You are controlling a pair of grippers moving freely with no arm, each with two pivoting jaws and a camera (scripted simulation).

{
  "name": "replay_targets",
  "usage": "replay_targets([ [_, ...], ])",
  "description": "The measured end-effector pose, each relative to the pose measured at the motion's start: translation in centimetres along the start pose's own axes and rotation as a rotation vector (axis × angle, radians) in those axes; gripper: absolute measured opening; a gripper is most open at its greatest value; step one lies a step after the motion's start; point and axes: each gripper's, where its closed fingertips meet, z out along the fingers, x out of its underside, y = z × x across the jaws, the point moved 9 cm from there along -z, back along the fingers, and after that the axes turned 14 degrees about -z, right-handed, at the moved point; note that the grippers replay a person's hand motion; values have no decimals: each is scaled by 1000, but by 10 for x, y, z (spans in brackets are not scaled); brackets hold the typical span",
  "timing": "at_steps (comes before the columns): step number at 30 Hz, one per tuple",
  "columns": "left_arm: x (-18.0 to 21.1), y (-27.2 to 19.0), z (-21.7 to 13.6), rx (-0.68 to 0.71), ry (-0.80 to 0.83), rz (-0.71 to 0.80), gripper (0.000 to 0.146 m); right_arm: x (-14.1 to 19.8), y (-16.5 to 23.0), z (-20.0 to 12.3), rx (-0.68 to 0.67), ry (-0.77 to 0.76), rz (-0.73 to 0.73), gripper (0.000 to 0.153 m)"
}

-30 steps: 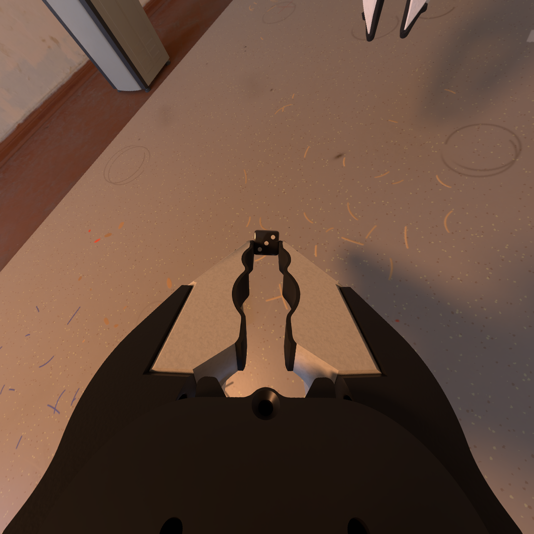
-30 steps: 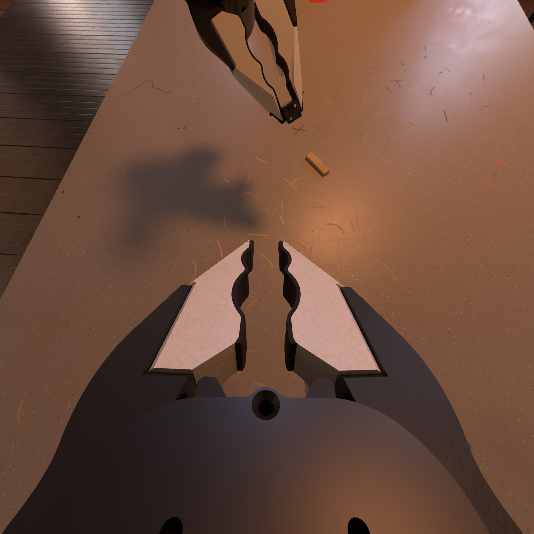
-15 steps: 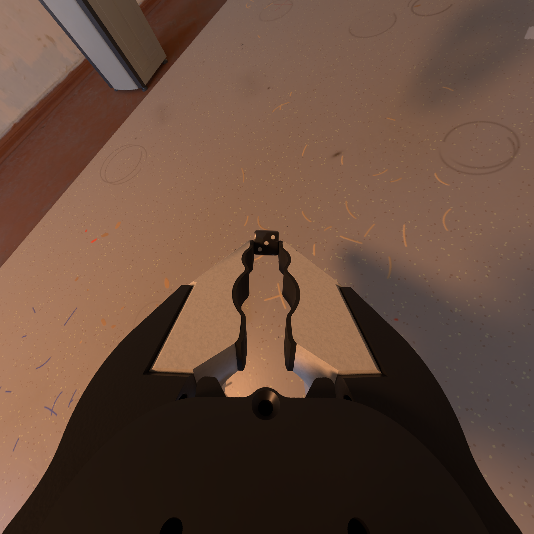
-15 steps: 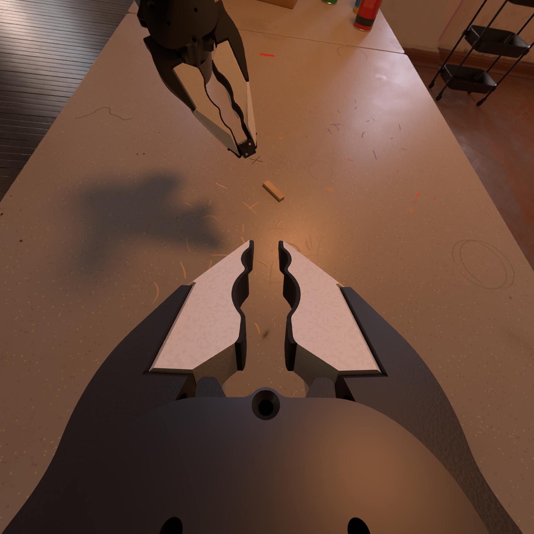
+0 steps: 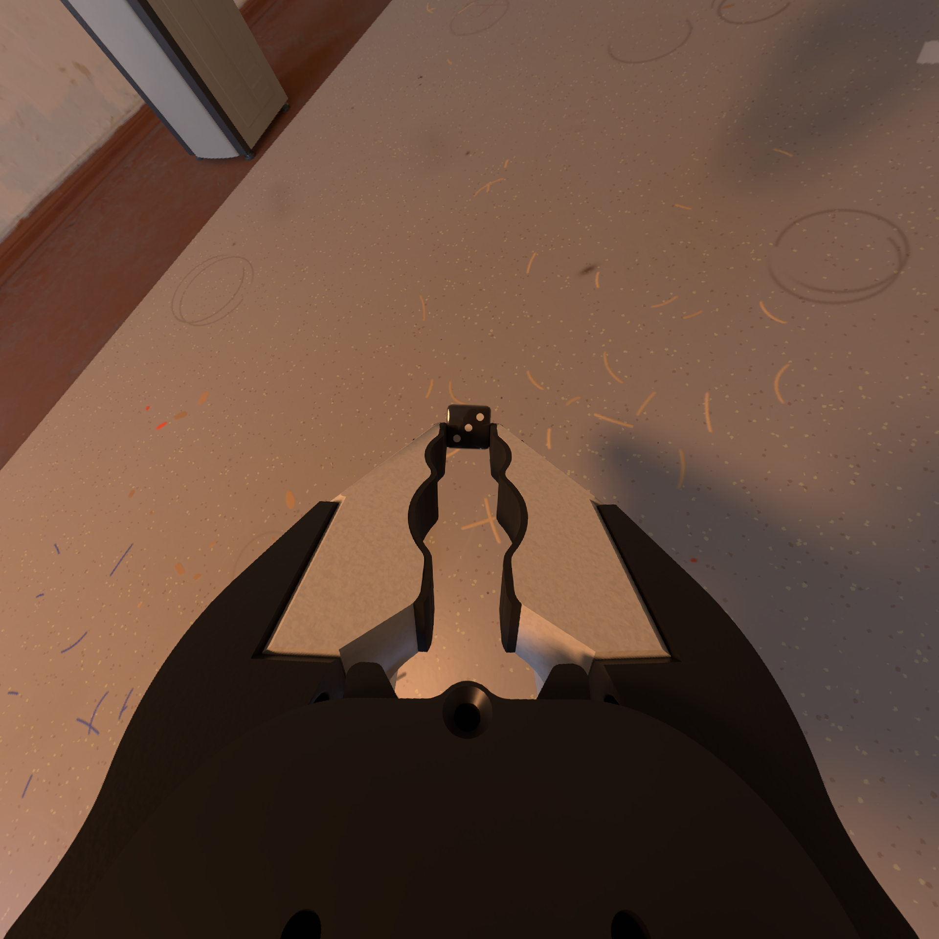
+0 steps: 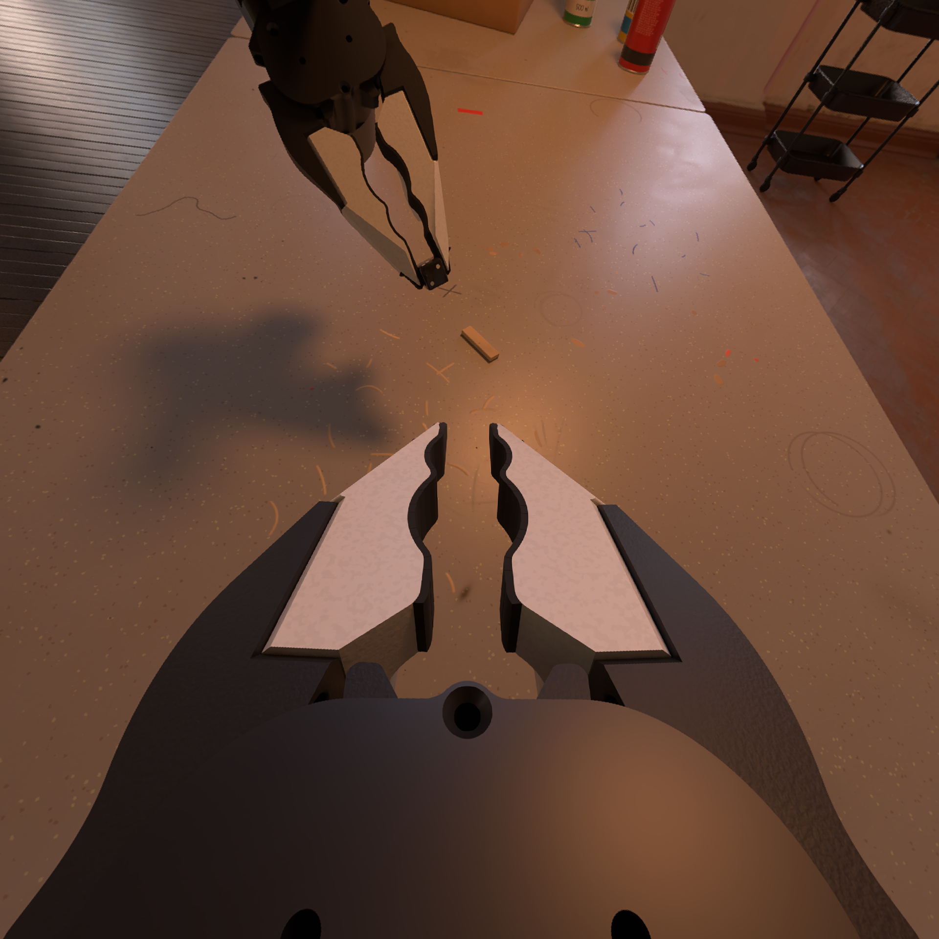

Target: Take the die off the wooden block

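Note:
My left gripper [image 5: 468, 438] is shut on a small black die [image 5: 468, 426] with white pips, held at its fingertips above the table. In the right wrist view the left gripper [image 6: 432, 274] hangs over the table with the die [image 6: 433, 273] pinched at its tips. The small wooden block [image 6: 479, 343] lies flat on the table, bare, a little nearer than the die and to its right. My right gripper [image 6: 467, 432] is open and empty, above the table well short of the block.
The long beige table [image 6: 711, 457] bears pen marks and ring stains. A cardboard box [image 6: 472, 10], a red spray can [image 6: 643, 35] and a green-capped bottle [image 6: 579, 12] stand at its far end. A black wheeled rack [image 6: 843, 96] stands right of it. A cabinet [image 5: 203, 76] is beyond the left edge.
The right gripper has pulled back and risen, so more of the table's far end shows. The left gripper keeps its hold on the die and has drifted only slightly.

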Motion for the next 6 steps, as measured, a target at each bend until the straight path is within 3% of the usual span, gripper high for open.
replay_targets([
  [6,0,0,1,2,3,2,16,1,-1,3,-4,41,21,17],
])
